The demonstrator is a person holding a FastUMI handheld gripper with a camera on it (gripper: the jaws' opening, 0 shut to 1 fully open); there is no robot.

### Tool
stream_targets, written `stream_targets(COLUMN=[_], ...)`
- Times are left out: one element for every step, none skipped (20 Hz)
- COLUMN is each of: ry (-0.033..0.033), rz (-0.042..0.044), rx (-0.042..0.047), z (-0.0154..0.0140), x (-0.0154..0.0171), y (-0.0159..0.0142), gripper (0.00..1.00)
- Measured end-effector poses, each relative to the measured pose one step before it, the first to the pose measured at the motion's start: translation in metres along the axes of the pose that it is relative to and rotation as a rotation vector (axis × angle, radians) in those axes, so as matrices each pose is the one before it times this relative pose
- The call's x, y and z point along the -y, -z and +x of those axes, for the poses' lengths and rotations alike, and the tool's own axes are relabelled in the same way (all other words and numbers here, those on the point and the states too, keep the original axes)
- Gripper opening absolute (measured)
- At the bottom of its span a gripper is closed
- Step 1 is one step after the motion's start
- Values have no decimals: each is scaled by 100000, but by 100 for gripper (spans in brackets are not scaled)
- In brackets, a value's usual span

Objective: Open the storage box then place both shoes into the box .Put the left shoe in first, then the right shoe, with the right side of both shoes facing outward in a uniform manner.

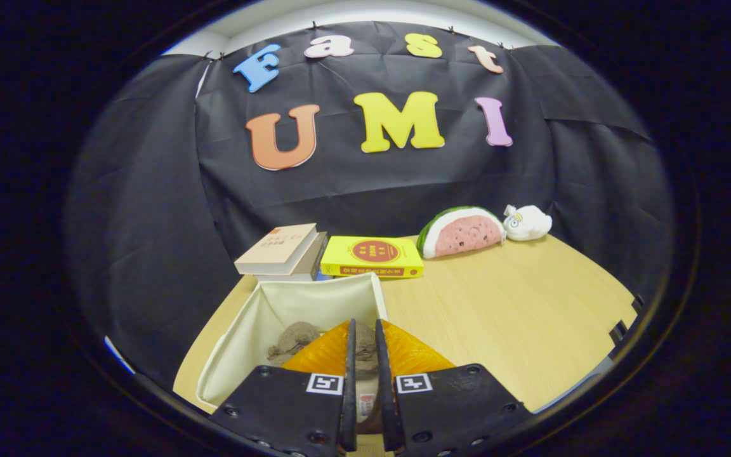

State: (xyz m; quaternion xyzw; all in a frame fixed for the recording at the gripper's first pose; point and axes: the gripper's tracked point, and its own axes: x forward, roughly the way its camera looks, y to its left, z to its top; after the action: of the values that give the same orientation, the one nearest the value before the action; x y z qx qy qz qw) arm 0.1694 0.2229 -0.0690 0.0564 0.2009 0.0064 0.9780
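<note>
One shoe (363, 355) is being pinched narrowly between the tongs (363, 336) above the storage box (264, 311), its shape largely hiding behind them.

We take this for a staged recording booth: a black cloth wall (365, 184) behind a wooden bench (518, 304), books (372, 257) and plush toys (464, 231) beyond the gripper (365, 349).

I see a shoe (296, 339) in the box (257, 317), just ahead of my nearly closed gripper (365, 333). Books (283, 252) lie behind the box.
</note>
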Motion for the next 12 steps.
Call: stream_targets(ry=[220, 435, 805, -351, 490, 633, -732, 89, 496, -553, -8, 149], rz=[-625, -892, -741, -532, -414, 20, 17, -122, -1025, -1079, -748, -98], rx=[2968, 2966, 2706, 2303, 2357, 2069, 2487, 2220, 2701, 2682, 2762, 2515], z=[-655, -558, -509, -653, -581, -722, -631, -661, -753, -596, -692, -600], x=[392, 228, 444, 270, 589, 615, 350, 538, 889, 500, 676, 708], y=[-788, -678, -574, -687, -556, -533, -640, -559, -787, -803, -647, -688], gripper=[17, 19, 20, 22, 23, 24, 24, 29, 29, 31, 33, 38])
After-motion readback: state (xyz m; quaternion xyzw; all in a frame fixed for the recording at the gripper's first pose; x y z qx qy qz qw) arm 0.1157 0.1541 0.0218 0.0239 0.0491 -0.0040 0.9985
